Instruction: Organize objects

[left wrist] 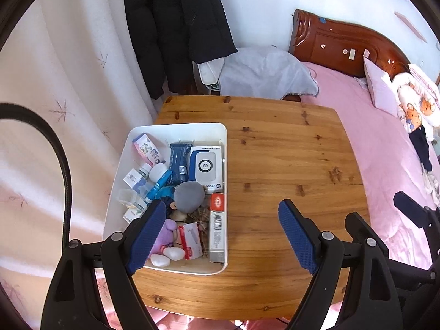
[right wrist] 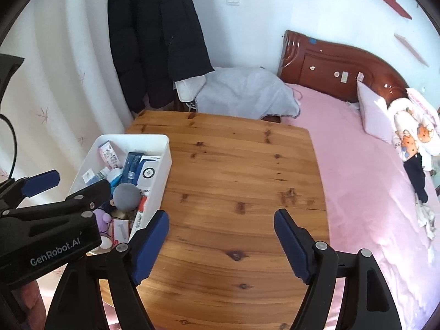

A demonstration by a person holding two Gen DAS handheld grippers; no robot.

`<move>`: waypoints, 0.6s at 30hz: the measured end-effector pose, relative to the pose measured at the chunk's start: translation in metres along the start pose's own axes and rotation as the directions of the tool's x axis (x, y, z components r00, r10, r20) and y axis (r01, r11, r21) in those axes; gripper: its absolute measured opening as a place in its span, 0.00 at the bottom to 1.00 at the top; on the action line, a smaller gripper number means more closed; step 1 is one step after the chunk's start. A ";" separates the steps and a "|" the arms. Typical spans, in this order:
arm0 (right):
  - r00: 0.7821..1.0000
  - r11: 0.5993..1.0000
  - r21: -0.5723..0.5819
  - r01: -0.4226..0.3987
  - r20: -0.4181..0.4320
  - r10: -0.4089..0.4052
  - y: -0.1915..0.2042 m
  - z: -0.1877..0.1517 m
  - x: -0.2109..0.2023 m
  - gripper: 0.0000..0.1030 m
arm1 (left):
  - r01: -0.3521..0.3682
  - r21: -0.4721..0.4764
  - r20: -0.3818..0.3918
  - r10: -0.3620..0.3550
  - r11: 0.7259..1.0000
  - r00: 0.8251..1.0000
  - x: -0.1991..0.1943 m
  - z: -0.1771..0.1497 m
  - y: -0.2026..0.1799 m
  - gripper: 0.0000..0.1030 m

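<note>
Both grippers hang above a wooden table [left wrist: 288, 151] with their jaws spread wide and nothing between the pads.

The left gripper [left wrist: 222, 233] points down at the near end of a white bin [left wrist: 143, 134], which sits on the table's left side by the curtain [left wrist: 68, 82]. Its left finger [left wrist: 145, 233] covers part of the bin's contents; its right finger [left wrist: 298, 236] is over bare wood to the right of the bin. Just ahead of the left finger lies a grey round plush thing [left wrist: 189, 196], with a lilac soft toy [left wrist: 165, 232] and two white pebble-like pieces [left wrist: 167, 255] beside the finger. Along the bin's right wall stands a long white and red box [left wrist: 217, 225]. Farther ahead are a white box with a round mark [left wrist: 205, 165], a dark blue packet [left wrist: 178, 162], a pink and white carton [left wrist: 147, 148] and several small bottles [left wrist: 144, 172].

The right gripper [right wrist: 221, 243] is over the bare middle of the table, well clear of any object. The bin is ahead and to its left, its near corner just beside the left finger [right wrist: 150, 244]. The body of the left gripper crosses in front of the bin in this view.

Beyond the table are a pink bed [right wrist: 371, 178] and a dark coat [left wrist: 176, 27].
</note>
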State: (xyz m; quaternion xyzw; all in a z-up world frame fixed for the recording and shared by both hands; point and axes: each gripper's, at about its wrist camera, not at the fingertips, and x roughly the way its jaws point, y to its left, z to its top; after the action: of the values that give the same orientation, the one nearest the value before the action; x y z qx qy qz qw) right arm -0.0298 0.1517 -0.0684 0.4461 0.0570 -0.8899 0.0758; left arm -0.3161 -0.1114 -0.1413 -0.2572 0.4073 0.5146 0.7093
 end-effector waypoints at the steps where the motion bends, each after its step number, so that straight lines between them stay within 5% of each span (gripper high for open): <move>1: 1.000 1.000 0.004 -0.001 0.001 0.001 -0.002 0.000 -0.001 0.77 | 0.006 -0.007 -0.002 -0.006 1.000 1.000 -0.001 0.000 -0.001 0.84; 18: 1.000 0.998 0.070 0.003 -0.010 -0.002 -0.035 -0.008 -0.012 0.77 | 0.000 -0.011 0.023 0.000 1.000 1.000 -0.011 -0.005 -0.019 0.84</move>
State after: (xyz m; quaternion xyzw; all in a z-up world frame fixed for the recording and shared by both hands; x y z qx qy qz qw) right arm -0.0226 0.1882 -0.0628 0.4529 0.0269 -0.8892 0.0587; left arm -0.3014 -0.1276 -0.1353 -0.2549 0.3963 0.5197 0.7127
